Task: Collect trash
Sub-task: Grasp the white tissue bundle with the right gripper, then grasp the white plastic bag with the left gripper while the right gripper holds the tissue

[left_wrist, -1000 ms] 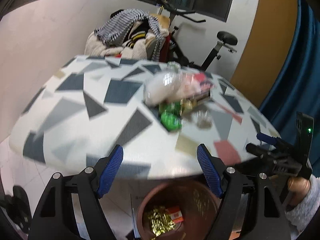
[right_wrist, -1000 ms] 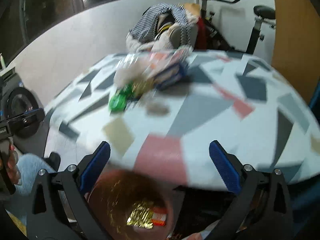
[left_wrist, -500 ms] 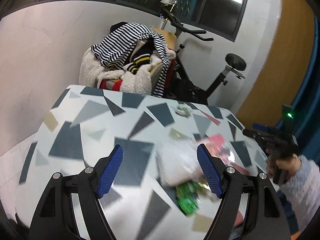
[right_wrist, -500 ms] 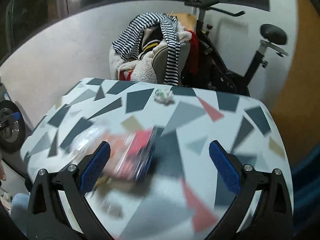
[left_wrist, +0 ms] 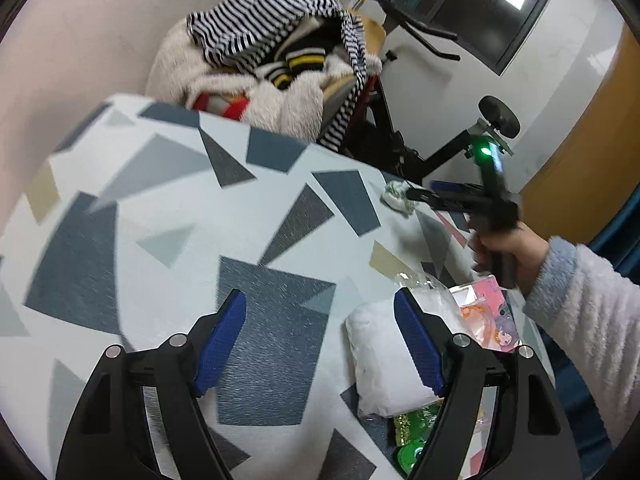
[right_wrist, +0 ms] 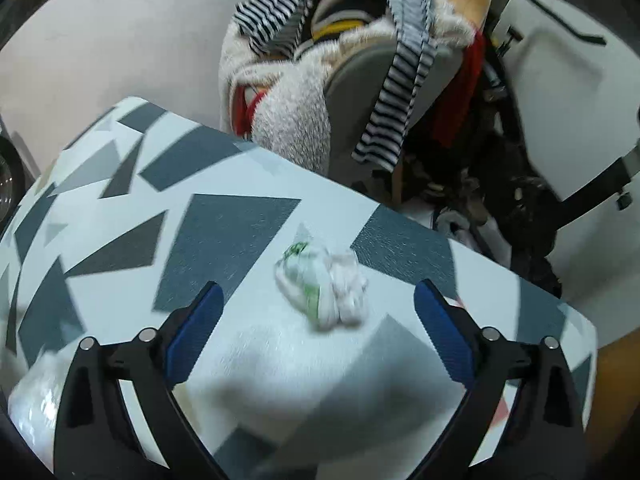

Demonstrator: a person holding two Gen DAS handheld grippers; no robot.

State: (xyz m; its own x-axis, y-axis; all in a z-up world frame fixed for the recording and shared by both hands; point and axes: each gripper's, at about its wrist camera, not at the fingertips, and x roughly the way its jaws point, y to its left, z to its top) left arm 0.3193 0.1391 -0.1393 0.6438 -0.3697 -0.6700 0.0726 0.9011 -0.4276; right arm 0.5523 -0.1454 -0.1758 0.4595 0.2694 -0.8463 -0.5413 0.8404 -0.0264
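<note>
Both fingers wide, empty | crumpled wrapper [right_wrist: 324, 288] ahead between right gripper [right_wrist: 318, 332] fingers, seemingly untouched

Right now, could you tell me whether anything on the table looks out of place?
Yes: a crumpled white wrapper lies alone near the far edge of the table, between the right gripper and its open jaws, apart from the other litter.

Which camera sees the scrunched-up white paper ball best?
The right wrist view: the crumpled paper ball lies big and central between its open jaws. The left wrist view shows it small and far off, partly hidden behind the right gripper.
</note>
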